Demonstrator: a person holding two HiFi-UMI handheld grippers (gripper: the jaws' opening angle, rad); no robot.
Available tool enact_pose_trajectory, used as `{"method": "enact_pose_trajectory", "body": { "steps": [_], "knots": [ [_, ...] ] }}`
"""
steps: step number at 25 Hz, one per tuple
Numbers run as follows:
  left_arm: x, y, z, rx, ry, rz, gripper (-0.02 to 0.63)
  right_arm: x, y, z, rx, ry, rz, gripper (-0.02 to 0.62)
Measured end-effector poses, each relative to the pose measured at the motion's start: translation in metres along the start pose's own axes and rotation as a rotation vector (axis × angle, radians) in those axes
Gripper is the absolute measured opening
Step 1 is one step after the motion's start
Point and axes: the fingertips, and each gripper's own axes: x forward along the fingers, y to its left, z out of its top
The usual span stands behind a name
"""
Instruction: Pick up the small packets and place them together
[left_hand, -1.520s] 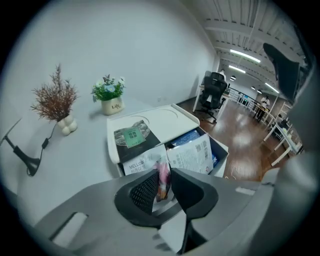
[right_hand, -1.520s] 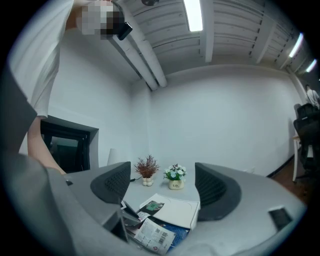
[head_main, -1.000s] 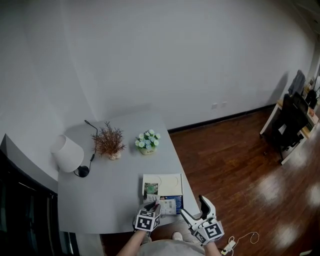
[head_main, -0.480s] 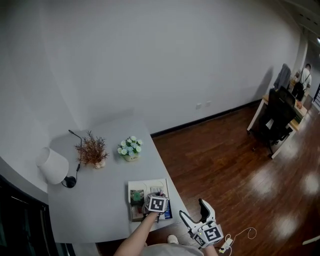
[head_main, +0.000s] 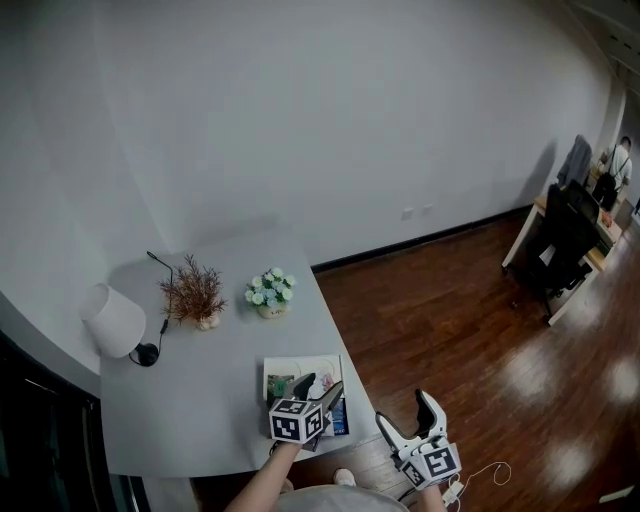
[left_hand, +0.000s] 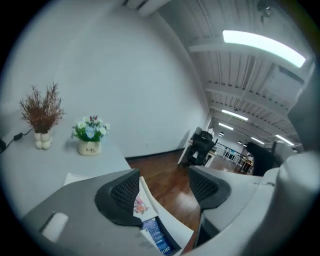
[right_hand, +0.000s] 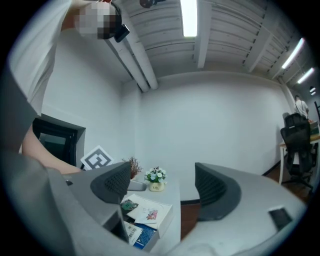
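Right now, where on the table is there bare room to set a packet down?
Bare: the broad stretch between the lamp, the white box and the table's near edge. Crowded: the right edge, with box and packets.
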Motion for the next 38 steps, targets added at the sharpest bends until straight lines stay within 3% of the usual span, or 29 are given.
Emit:
{"method": "enact_pose_trajectory", "body": {
  "steps": [7, 12, 15, 21, 38],
  "knots": [
    [-0.116, 0.008, 0.06, 0.163, -0.249, 0.099, 0.351, 0.02, 0.014, 0.03, 0.007, -0.065, 0.041, 0.397],
    [-0.202, 0.018, 0.083, 0.312, -0.403, 0.254, 0.352, 0.03, 0.048, 0.042, -0.002, -0.094, 0.102, 0.397],
    [-0.237, 0.036, 0.078, 0.37, -0.41, 0.371, 0.339, 0.035, 0.068, 0.042, -0.007, -0.098, 0.128, 0.397],
    [-0.258, 0.068, 0.046, 0.28, -0.358, 0.414, 0.339, 0.048, 0.101, 0.016, -0.108, 0.034, 0.18, 0.391],
    [-0.241, 0.068, 0.051, 0.278, -0.362, 0.312, 0.339, 0.052, 0.109, 0.018, -0.111, 0.035, 0.143, 0.391]
  ]
}}
